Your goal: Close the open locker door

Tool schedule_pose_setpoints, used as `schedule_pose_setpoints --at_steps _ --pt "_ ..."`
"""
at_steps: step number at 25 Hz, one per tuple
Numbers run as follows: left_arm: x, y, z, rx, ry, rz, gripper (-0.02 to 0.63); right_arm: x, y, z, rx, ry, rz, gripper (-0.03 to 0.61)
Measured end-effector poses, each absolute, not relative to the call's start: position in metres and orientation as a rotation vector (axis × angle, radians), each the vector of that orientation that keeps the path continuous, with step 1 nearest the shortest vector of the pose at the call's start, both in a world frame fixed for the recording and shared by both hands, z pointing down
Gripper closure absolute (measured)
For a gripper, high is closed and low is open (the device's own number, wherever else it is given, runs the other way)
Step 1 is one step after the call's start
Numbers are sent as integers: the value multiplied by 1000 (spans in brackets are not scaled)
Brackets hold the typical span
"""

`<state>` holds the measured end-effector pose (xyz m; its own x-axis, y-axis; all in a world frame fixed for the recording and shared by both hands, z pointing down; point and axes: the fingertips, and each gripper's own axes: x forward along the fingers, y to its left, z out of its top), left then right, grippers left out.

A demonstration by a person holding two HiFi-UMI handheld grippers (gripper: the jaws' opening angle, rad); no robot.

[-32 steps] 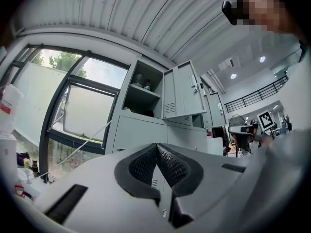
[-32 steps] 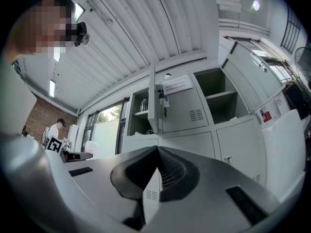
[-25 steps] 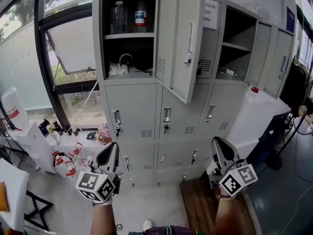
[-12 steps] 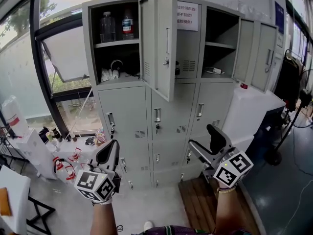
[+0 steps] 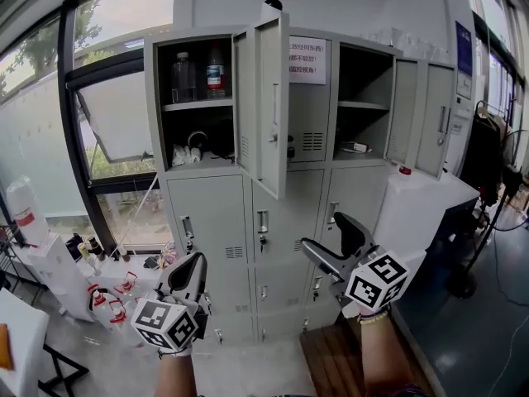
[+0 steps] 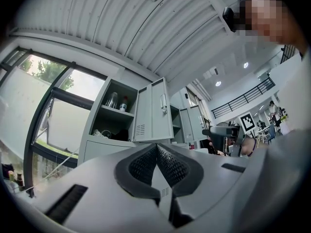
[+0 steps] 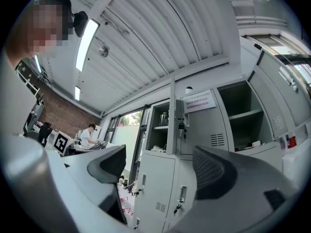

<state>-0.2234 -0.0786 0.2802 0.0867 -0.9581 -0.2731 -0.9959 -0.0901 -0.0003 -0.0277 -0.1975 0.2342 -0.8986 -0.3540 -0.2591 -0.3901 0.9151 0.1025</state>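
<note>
A grey bank of lockers (image 5: 281, 222) fills the wall ahead. Its top-left locker stands open, its door (image 5: 271, 106) swung out toward me, edge-on in the right gripper view (image 7: 172, 125) and seen from its inside in the left gripper view (image 6: 153, 111). Bottles (image 5: 197, 74) stand on the shelf inside. My left gripper (image 5: 192, 270) hangs low in front of the lower lockers, shut and empty. My right gripper (image 5: 329, 238) sits at the lower right, below the open door; its jaws have just been opening and stand open with nothing between them.
A second locker at the top right is open, with its door (image 5: 417, 114) swung right. A white tank (image 5: 417, 213) stands beside the lockers. Bottles and a white stand (image 5: 50, 259) crowd the floor at left under the window (image 5: 107, 114). A wooden pallet (image 5: 331, 358) lies at my feet.
The right gripper's jaws have spread from shut to wide open and it has risen. The left gripper has risen a little. The lockers sit lower in the head view than before.
</note>
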Motion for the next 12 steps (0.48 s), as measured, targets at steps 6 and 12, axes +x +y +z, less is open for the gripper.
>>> schedule_pose_setpoints --at_steps 6,12 --pt "-230 -79 276 -2147 1994 313 594 -52 -218 215 -500 2854 203 167" --pt "-239 -77 275 -2120 2007 330 592 -67 -247 206 -517 2888 236 173"
